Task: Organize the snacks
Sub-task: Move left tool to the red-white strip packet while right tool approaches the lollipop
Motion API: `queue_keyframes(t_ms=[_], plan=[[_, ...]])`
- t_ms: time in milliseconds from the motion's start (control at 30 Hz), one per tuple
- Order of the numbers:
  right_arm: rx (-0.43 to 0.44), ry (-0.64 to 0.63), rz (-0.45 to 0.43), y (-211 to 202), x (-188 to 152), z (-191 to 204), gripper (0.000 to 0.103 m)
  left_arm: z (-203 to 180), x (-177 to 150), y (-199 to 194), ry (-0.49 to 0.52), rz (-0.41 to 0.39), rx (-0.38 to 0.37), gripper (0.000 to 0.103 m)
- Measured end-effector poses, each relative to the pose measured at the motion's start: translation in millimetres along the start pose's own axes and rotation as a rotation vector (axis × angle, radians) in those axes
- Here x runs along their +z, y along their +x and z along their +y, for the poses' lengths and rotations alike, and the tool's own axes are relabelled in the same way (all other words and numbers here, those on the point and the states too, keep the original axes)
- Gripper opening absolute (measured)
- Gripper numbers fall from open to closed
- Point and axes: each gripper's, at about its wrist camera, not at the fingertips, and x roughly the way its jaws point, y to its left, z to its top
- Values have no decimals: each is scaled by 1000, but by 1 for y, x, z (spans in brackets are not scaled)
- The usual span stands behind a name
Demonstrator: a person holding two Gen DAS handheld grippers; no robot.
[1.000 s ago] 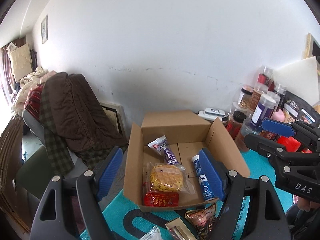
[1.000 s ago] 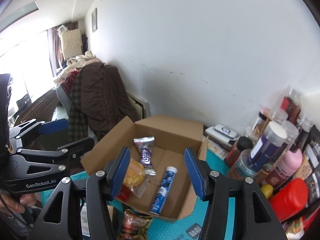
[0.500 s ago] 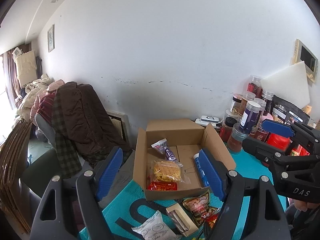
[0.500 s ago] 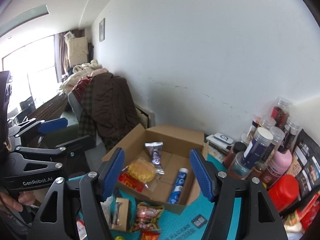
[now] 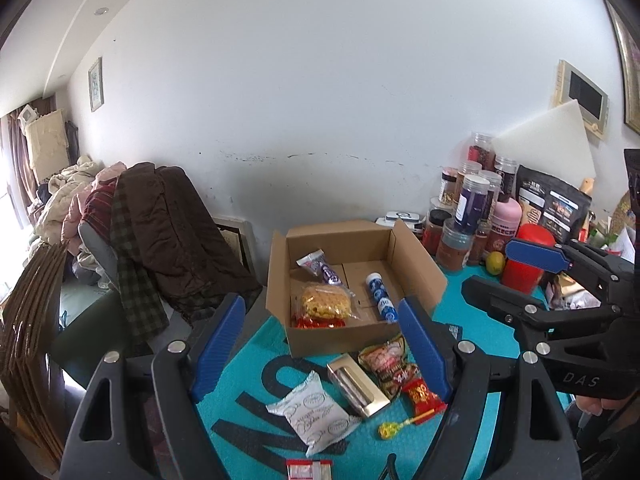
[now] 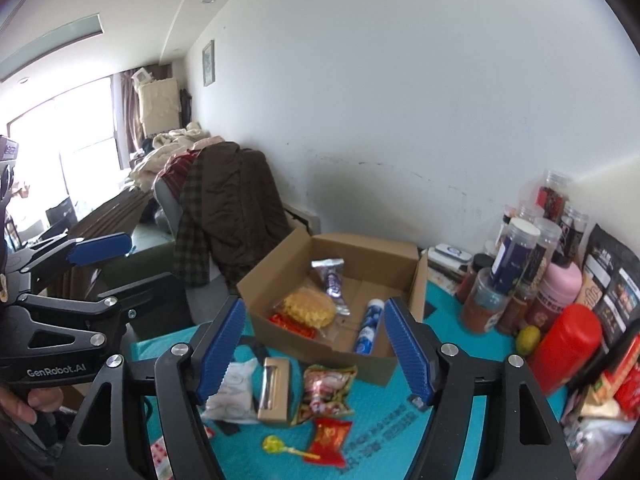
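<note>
Here, in the left wrist view, the left hand-held gripper (image 5: 320, 344) is hovering with its jaws spread and nothing between them over the teal worktop (image 5: 472, 320), where a white packet (image 5: 314, 412), a gold box (image 5: 357, 384) and a red snack bag (image 5: 390, 362) are lying just near of the open cardboard box (image 5: 416, 268). In the right wrist view, the right hand-held gripper (image 6: 314, 344) is standing apart and empty too, its jaws having just been opening; a blue tube (image 6: 369, 326) is lying inside the cardboard box at its right.
</note>
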Motion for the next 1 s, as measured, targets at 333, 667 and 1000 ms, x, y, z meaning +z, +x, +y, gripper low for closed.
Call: queue_keyframes(t_ms=[333, 667, 1000], plan=[[19, 18, 25, -18, -37, 15, 72, -2, -36, -20, -4, 36, -32, 79], [30, 33, 86, -17, -75, 30, 72, -3, -72, -23, 2, 103, -60, 79], [41, 64, 183, 6, -116, 39, 72, 3, -114, -6, -25, 197, -85, 79]])
